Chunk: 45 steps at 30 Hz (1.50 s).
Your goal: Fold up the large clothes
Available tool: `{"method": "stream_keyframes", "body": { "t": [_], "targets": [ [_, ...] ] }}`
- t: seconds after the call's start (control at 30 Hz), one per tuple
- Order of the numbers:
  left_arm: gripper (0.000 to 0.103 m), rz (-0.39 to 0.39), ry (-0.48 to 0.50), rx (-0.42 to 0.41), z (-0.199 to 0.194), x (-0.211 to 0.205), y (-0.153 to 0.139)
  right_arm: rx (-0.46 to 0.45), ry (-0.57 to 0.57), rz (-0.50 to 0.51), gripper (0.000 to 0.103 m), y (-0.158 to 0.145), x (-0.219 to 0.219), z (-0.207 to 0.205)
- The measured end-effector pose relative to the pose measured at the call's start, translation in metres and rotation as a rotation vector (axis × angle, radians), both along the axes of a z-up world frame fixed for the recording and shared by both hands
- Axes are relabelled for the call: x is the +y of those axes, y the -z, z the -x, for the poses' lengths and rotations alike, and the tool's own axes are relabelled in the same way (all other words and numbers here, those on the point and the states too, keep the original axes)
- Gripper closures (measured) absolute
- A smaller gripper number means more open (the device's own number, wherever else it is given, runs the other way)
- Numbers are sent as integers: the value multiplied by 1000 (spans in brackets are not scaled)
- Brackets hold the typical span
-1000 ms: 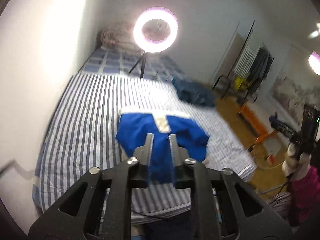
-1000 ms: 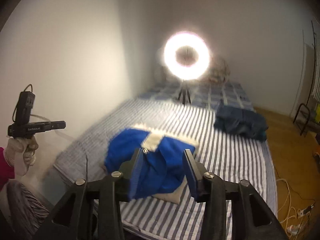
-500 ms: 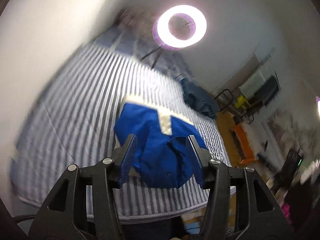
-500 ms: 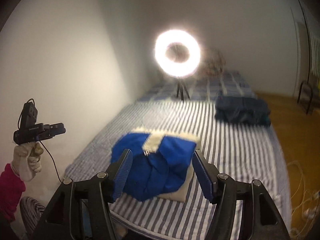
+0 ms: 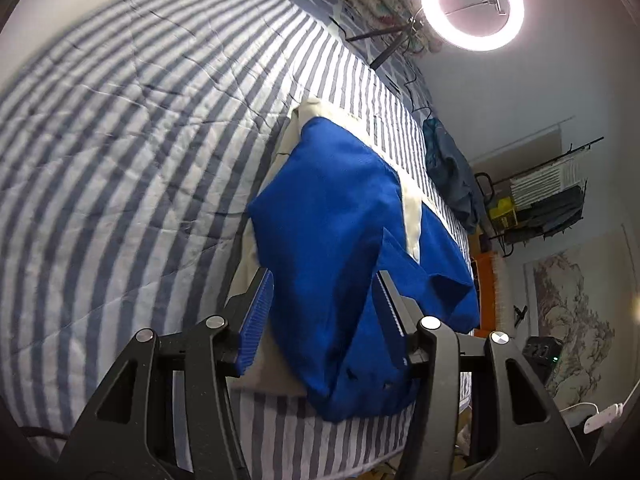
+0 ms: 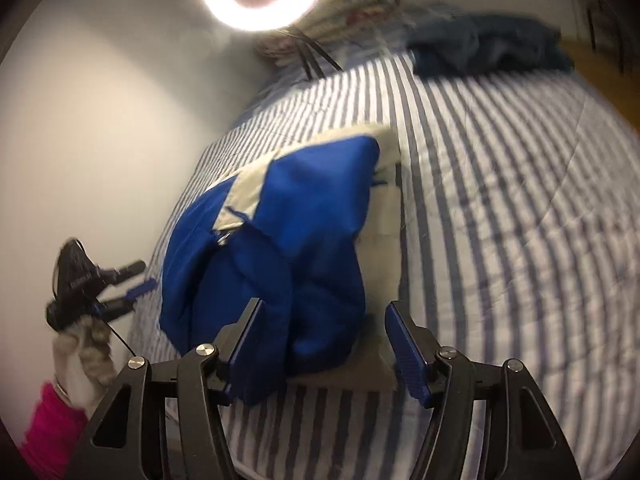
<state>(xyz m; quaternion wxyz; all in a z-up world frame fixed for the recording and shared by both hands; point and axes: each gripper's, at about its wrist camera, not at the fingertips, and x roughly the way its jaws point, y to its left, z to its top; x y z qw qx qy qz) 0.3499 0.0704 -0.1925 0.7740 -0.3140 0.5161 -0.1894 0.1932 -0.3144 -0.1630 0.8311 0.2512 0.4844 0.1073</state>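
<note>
A ring light (image 5: 472, 4) glows far beyond the claw; a dark blue garment heap (image 5: 450, 172) lies on the striped bed (image 5: 120, 160).

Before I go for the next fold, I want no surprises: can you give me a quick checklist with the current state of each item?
1. Left gripper jaws open, holding nothing: ok.
2. Right gripper jaws open, holding nothing: ok.
3. Blue garment resting on the striped bed: ok.
4. Garment lying flat and neat: not ok, bunched with loose folds.
5. Dark garment apart from the blue one: ok.
6. Fold edge located: cannot tell.
</note>
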Motion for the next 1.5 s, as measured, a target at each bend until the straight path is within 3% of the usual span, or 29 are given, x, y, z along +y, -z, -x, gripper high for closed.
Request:
{"method": "stream_keyframes", "body": {
  "t": [0.07,0.13,0.17,0.2,0.23,0.3,0.47,0.53,0.6,0.67,0.77,0.9,1.03,1.1,1.27,1.5],
  "targets": [
    [61,1,13,0,-6,-6,4,4,18,-44,42,9,-2,-7],
    [76,4,32,-1,-11,-12,9,-6,27,-88,49,13,-2,-14],
    [92,11,42,1,-13,-14,11,-12,29,-118,53,16,-3,-17],
    [99,18,47,1,-14,-14,12,-13,29,-142,65,18,-4,-19],
    [99,14,49,-6,-13,-15,13,-5,30,-178,80,22,-5,-22],
    [103,10,48,-22,-9,-16,9,23,51,-281,100,34,-10,-25],
    [103,62,35,-37,16,-9,-12,39,152,-469,103,42,-30,-14],
    [103,46,35,-42,27,-2,-14,36,160,-519,103,43,-35,-4],
    [103,-35,41,-30,30,0,-4,34,176,-564,103,52,-42,9],
    [103,-73,35,21,29,2,21,79,195,-516,103,72,-45,14],
    [103,-144,47,20,29,-6,35,118,190,-451,103,90,-40,12],
    [103,-213,61,4,33,-14,22,117,97,-203,101,58,-22,1],
    [102,-286,55,-62,35,-11,-14,87,-14,17,79,9,-10,-3],
    [102,-303,20,-134,37,-7,-36,17,-39,106,77,-20,-12,2],
    [102,-300,45,-232,21,-26,-63,-151,-53,121,77,-57,-12,-1],
    [102,-357,133,-298,-30,-83,-64,-201,-141,233,77,-41,28,-63]
  ]
}}
